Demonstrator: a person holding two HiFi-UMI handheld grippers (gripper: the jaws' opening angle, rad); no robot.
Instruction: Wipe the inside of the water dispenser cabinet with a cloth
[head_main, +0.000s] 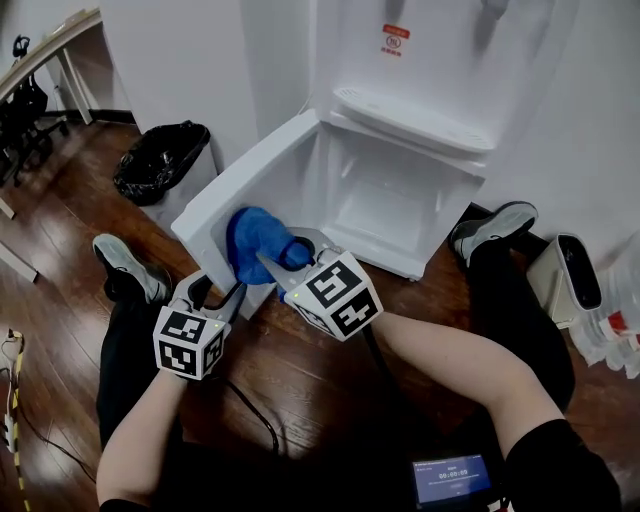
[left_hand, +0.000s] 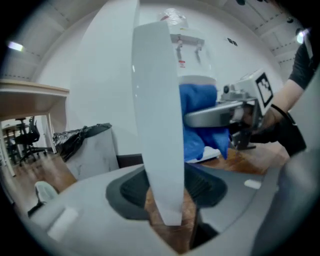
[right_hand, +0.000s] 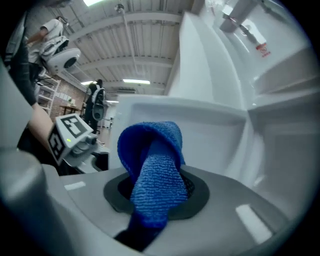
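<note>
The white water dispenser (head_main: 420, 60) stands with its lower cabinet (head_main: 385, 205) open and the cabinet door (head_main: 250, 170) swung out to the left. My right gripper (head_main: 287, 252) is shut on a blue cloth (head_main: 255, 235), which lies against the door's inner face. In the right gripper view the cloth (right_hand: 152, 150) bulges out of the right gripper (right_hand: 155, 192) in front of the door (right_hand: 210, 125). My left gripper (head_main: 222, 296) sits at the door's lower free edge. In the left gripper view, the left gripper (left_hand: 167, 200) is shut on the door (left_hand: 156, 100) edge-on, with the cloth (left_hand: 197, 115) behind it.
A bin lined with a black bag (head_main: 160, 160) stands left of the door. The person's shoes (head_main: 125, 265) (head_main: 495, 228) rest on the wood floor either side. A white appliance (head_main: 575, 270) and bottles (head_main: 620, 325) are at the right, and a timer screen (head_main: 452, 478) is below.
</note>
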